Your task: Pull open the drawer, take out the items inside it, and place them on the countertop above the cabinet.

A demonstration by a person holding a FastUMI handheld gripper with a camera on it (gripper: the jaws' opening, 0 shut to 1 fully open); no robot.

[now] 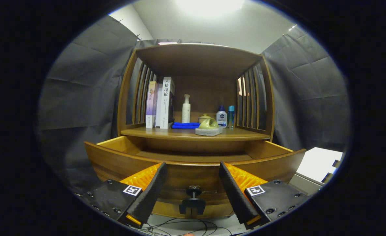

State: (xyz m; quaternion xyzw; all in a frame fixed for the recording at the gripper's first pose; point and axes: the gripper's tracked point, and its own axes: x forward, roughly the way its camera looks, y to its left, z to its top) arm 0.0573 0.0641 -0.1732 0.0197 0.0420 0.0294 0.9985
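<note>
In the gripper view, the tool (193,188) is seen spread wide, its fingers (152,191) holding and touching nothing. The drawer (193,164) is pulled out just ahead of them, its dark knob (193,191) lying between the fingers. The drawer's inside is hidden behind its front panel. On the bench (245,134) above, books (161,103), a pump bottle (186,108), a blue cloth (185,125) and small bottles (225,117) are set.

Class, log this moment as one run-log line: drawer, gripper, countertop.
drawer: open, contents hidden by its front | gripper: open, holding nothing, knob between fingers | countertop: books, bottles, cloth, teapot
</note>
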